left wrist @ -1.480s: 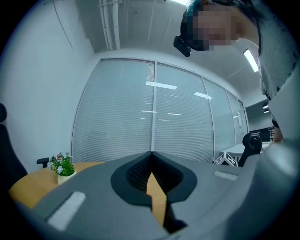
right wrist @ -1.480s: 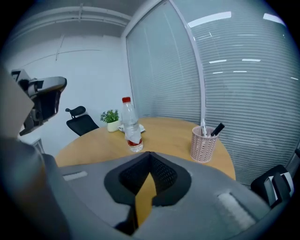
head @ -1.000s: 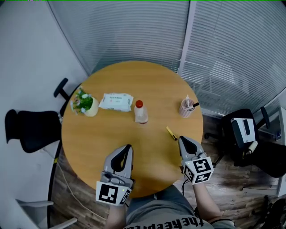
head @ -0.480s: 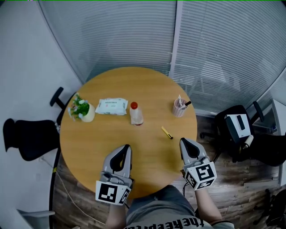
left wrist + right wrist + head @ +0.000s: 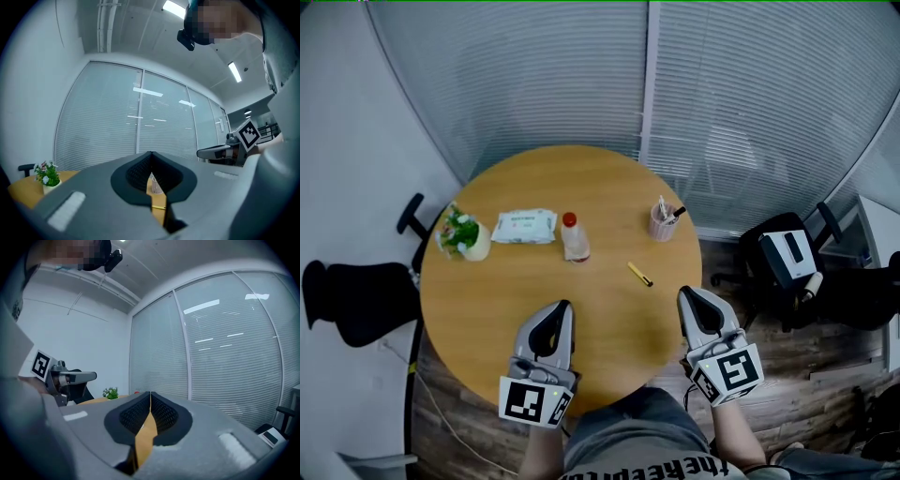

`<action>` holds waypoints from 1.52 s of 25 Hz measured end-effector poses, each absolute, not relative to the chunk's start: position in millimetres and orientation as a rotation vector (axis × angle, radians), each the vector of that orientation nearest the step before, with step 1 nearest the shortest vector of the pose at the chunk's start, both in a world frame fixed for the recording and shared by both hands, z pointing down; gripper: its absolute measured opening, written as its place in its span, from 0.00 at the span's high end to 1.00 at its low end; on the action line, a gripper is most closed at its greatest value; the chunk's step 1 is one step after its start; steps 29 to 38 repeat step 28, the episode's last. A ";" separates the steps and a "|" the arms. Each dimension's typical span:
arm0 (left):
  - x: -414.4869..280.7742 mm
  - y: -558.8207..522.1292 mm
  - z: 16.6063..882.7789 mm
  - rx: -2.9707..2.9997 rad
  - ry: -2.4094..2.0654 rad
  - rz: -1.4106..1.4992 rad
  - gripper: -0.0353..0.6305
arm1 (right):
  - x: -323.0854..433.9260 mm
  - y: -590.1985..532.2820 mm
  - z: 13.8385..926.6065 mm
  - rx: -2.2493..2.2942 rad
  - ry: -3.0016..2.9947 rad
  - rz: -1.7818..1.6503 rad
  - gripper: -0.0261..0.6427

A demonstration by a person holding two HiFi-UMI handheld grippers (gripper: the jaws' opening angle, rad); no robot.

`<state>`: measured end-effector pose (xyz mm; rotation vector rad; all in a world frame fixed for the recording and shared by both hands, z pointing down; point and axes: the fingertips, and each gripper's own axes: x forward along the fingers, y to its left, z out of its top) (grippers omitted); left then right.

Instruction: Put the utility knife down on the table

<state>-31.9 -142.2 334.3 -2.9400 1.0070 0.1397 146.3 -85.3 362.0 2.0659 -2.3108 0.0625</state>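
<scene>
Utility knife [image 5: 640, 274] — slim, yellow, lying flat and diagonal on the round wooden tabletop [image 5: 516, 309] — right of centre, untouched.

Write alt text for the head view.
A yellow utility knife lies on a round wooden table, untouched. The left tool and right tool hover shut and empty at its near edge. A plant, wipes pack, bottle and pen cup stand farther back.

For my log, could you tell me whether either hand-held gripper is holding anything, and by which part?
Nothing is held. The left hand-held gripper and the right hand-held gripper are both shut and empty; the utility knife lies on the table.
</scene>
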 end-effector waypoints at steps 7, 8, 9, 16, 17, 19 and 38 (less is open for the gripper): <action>-29.7 -136.4 331.6 -2.944 0.978 0.154 0.93 | 145.0 -71.5 347.4 2.103 -2.304 0.007 0.96; -29.6 -135.6 331.5 -2.945 0.974 0.155 0.93 | 144.6 -70.2 346.3 2.107 -2.303 0.004 0.96; -29.7 -135.0 331.6 -2.947 0.970 0.155 0.93 | 144.0 -69.1 345.6 2.110 -2.303 0.001 0.96; -27.8 -131.9 330.8 -2.955 0.940 0.157 0.93 | 141.0 -63.4 343.8 2.125 -2.293 -0.008 0.96; -27.5 -131.8 330.5 -2.956 0.936 0.158 0.93 | 140.6 -63.0 343.2 2.126 -2.292 -0.010 0.96; -26.6 -131.6 330.3 -2.959 0.928 0.158 0.93 | 140.4 -62.1 341.6 2.130 -2.289 -0.015 0.96; -26.3 -132.5 333.1 -2.967 0.917 0.152 0.93 | 139.3 -60.4 341.4 2.148 -2.284 -0.010 0.96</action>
